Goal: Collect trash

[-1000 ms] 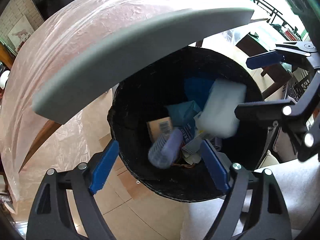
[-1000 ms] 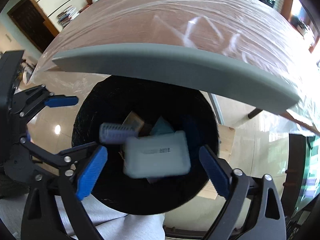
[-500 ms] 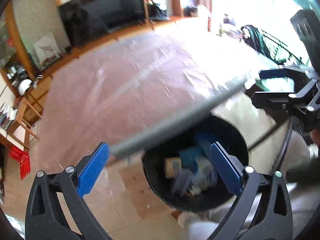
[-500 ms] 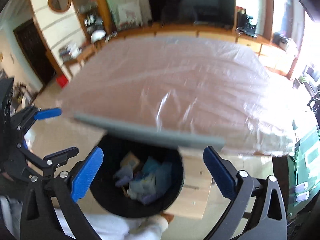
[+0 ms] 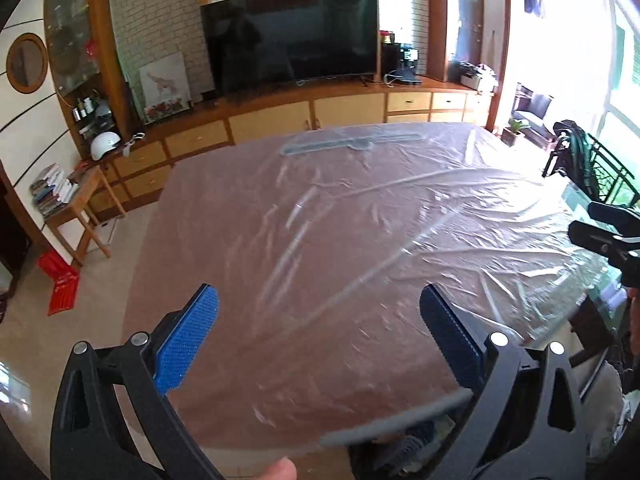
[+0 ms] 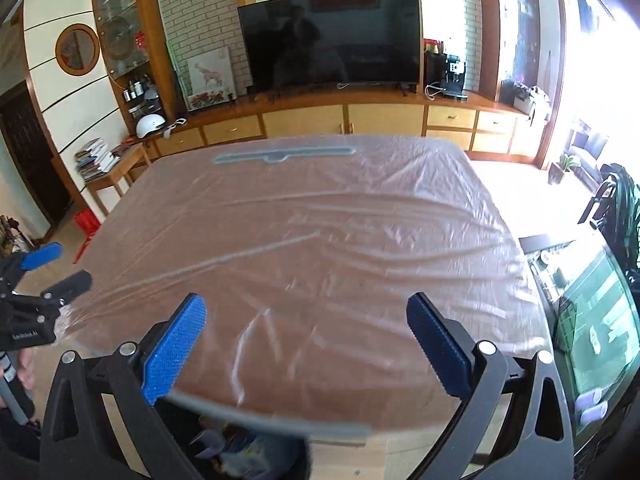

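- both hand-held grippers gape wide with nothing between the pads: left (image 5: 316, 340), right (image 6: 304, 344) (the left's jaws have just been opening).
- bin (image 6: 240, 452) sits low at the near edge of the counter (image 6: 320, 240), partly hidden under its rim.
- trash (image 6: 236, 456) lies inside the bin, blurred.
- clear plastic sheet (image 5: 360, 220) covers the counter top.
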A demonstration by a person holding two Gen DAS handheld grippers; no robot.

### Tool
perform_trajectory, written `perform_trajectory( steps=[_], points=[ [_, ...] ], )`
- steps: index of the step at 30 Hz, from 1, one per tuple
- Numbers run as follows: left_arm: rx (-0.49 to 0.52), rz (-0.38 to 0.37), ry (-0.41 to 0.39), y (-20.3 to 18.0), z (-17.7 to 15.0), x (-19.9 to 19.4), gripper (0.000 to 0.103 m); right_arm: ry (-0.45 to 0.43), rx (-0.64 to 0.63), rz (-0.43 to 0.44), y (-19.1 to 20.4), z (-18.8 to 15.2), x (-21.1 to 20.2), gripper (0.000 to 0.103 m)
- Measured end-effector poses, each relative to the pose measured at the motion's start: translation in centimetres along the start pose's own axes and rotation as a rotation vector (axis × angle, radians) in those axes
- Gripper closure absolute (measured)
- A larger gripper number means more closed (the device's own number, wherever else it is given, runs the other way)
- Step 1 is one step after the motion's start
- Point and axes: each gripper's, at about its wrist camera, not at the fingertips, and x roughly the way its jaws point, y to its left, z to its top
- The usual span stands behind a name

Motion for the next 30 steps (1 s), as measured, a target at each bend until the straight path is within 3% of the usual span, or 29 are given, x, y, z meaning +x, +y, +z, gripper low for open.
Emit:
perform_trajectory(
  steps=[5,17,24,30],
  points=[
    [-0.034,0.057,0.017,2.0,2.3,3.9,0.002,0.017,-0.023,-0.064,-1.7,2.4,4.0,0.004],
    [-0.149,0.099,0.112,6.9,5.4,13.7,0.002,0.093,0.038,-0.164,-8.9,7.0,14.6,0.005],
    [-0.173,0.130,0.156,8.6,5.4,16.7,0.002,0.128,0.091,-0.201,-12.3,6.8,17.2,0.005],
    [-0.214,0.098,0.166,9.6,4.9,17.8,0.002,0.141,0.081,-0.201,-13.2,7.0,18.1,0.004]
  ],
)
